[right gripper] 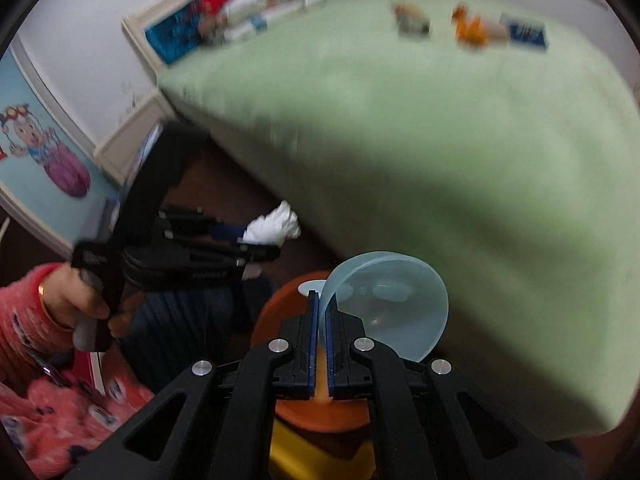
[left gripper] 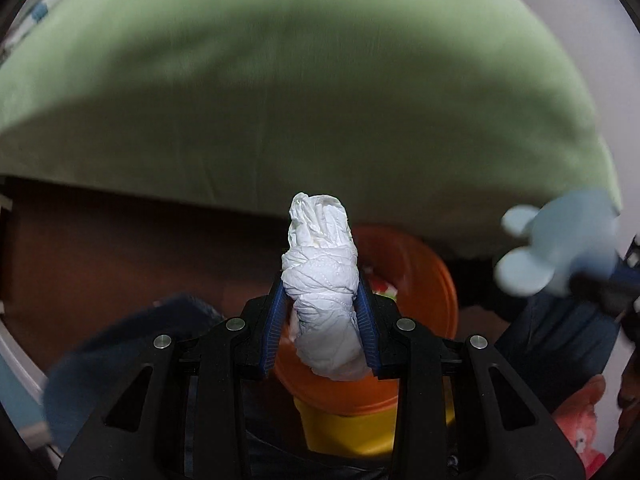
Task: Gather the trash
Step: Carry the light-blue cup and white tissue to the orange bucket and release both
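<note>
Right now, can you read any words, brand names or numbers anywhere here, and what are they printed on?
None can be read.
Left gripper: pale lettering on its black body, too blurred.
Bedding at the headboard: coloured print, blurred; no words made out.
Blue card on the green bed: print blurred.
Cartoon poster: a picture only, no lettering seen.

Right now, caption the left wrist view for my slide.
Left gripper clamps crumpled white tissue above the orange bin.
</note>
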`<state>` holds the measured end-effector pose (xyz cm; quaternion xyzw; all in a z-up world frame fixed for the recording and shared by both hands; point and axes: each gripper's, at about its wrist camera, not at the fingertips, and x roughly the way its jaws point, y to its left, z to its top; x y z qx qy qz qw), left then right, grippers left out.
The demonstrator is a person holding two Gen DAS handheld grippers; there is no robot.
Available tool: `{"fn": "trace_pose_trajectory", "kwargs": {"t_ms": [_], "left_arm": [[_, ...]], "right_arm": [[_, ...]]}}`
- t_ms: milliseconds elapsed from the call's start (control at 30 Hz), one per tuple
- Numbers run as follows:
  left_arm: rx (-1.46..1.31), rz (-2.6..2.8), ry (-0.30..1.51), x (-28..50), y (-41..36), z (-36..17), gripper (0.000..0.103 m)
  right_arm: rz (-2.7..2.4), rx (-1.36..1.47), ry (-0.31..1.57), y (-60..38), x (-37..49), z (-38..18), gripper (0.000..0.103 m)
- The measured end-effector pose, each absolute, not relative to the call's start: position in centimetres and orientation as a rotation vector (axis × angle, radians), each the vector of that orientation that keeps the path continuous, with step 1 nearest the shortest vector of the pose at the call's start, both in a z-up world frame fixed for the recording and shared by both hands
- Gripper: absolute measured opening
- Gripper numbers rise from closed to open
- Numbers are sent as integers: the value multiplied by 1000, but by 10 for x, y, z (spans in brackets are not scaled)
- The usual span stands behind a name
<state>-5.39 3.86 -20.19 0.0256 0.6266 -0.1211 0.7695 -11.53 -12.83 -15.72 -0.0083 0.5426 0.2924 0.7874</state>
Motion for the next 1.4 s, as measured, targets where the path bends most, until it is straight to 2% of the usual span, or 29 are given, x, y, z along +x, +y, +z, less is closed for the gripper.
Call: {"fn": "trace_pose_trajectory", "kwargs": {"t_ms": [233, 433, 500, 533, 567, 667, 767, 1400], "left_arm": [[52, -242, 1497, -63, 30, -262, 33], [26, -234, 1601, -71, 28, -299, 34], [17, -220, 1614, -69, 29, -304, 46], [10, -207, 1616, -72, 27, -307, 59], [6, -196, 1614, -72, 30, -307, 67], [8, -177, 1609, -72, 32, -307, 68], [-7, -161, 1613, -73, 33, -307, 70], [2, -154, 1583, -76, 36, -294, 71]], "right_arm": [[585, -31, 1387, -110, -118, -234, 3], [569, -4, 1486, -109, -110, -257, 4], [535, -20, 1487, -107, -109, -258, 12], [522, -22, 1482, -108, -108, -257, 25], [518, -16, 1475, -113, -107, -254, 34], [496, -3, 1453, -118, -108, -248, 48], [486, 14, 1451, -123, -108, -247, 52], [469, 31, 1421, -131, -109, -246, 56]]}}
